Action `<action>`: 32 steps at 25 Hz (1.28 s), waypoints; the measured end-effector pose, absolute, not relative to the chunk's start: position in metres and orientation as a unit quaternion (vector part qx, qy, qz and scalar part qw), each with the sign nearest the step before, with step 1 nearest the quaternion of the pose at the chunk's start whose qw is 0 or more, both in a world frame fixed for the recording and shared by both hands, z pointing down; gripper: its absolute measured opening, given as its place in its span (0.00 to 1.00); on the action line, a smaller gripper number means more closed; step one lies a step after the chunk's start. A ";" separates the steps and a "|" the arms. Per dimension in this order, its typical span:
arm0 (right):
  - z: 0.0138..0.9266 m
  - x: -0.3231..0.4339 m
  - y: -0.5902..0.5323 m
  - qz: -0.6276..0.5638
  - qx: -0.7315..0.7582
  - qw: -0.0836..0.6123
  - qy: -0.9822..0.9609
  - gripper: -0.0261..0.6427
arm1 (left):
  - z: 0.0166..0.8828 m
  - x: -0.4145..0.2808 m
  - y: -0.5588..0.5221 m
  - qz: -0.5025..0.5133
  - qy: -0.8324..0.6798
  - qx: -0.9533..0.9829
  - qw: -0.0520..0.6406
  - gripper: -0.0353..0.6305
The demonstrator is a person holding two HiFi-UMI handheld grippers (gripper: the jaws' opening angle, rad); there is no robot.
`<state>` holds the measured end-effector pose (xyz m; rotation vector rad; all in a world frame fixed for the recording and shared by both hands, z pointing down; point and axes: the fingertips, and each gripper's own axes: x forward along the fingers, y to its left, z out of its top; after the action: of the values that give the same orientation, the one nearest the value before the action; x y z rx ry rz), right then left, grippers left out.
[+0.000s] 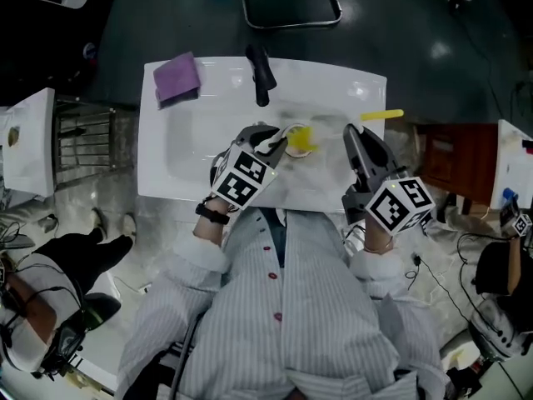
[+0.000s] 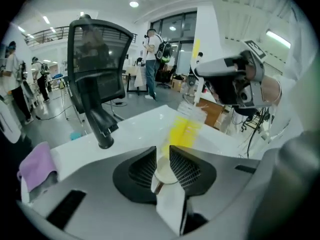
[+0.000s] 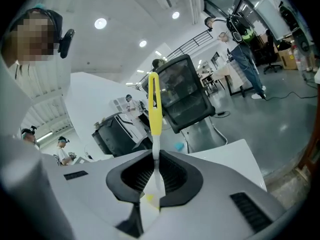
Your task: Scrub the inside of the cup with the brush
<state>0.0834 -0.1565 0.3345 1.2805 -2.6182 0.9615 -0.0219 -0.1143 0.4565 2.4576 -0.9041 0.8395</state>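
to scrub well, i think the left gripper (image 2: 163, 165), clenched on the cup (image 1: 298, 137) just in front of the faucet (image 1: 260, 75), must keep it firm, while the right gripper (image 3: 156, 176), grasping the brush (image 3: 154, 109) by its thin neck further right of the faucet, pushes it in straight until the bristles reach the bottom. the cup looks yellow inside, liquid or not i cannot tell, and the brush seems not inside yet.

Little clear-ish cup (image 1: 298, 137), yellow showing in it, is over the middle of the worktop (image 1: 166, 173), toward the front edge. Brush (image 1: 382, 115): thin white stem, yellow handle pointing at the right edge.
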 end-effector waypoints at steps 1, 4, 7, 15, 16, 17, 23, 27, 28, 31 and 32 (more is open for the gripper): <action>0.329 0.079 -0.156 0.310 0.415 0.033 -0.855 0.12 | 0.444 -0.024 -0.118 0.284 -0.325 0.881 0.194 0.19; 0.309 0.072 -0.152 0.295 0.411 0.023 -0.862 0.12 | 0.408 -0.027 -0.127 0.222 -0.342 0.891 0.201 0.18; 0.285 0.070 -0.147 0.271 0.409 0.013 -0.871 0.12 | 0.369 -0.029 -0.130 0.159 -0.358 0.894 0.218 0.15; 0.231 0.066 -0.138 0.194 0.409 0.004 -0.892 0.12 | 0.283 -0.021 -0.128 0.035 -0.350 0.913 0.206 0.08; 0.226 0.064 -0.137 0.186 0.408 0.005 -0.894 0.12 | 0.274 -0.019 -0.128 0.027 -0.347 0.915 0.202 0.07; 0.222 0.062 -0.137 0.179 0.407 0.005 -0.896 0.12 | 0.267 -0.018 -0.127 0.020 -0.343 0.918 0.198 0.07; 0.209 0.051 -0.141 0.155 0.400 0.007 -0.904 0.12 | 0.233 -0.016 -0.131 -0.006 -0.330 0.928 0.173 0.07; 0.208 0.049 -0.143 0.154 0.395 0.008 -0.906 0.12 | 0.222 -0.017 -0.134 -0.013 -0.331 0.930 0.159 0.07; 0.207 0.049 -0.142 0.155 0.394 0.008 -0.906 0.12 | 0.221 -0.017 -0.134 -0.014 -0.331 0.930 0.158 0.07; 0.205 0.050 -0.142 0.155 0.391 0.008 -0.907 0.12 | 0.217 -0.016 -0.133 -0.016 -0.333 0.930 0.153 0.07; 0.205 0.050 -0.143 0.156 0.390 0.007 -0.908 0.12 | 0.216 -0.015 -0.133 -0.016 -0.334 0.930 0.151 0.07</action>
<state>0.0502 -0.1425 0.2050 1.2183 -2.8385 0.4866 -0.0150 -0.1334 0.2161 2.6706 -0.9591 -0.0446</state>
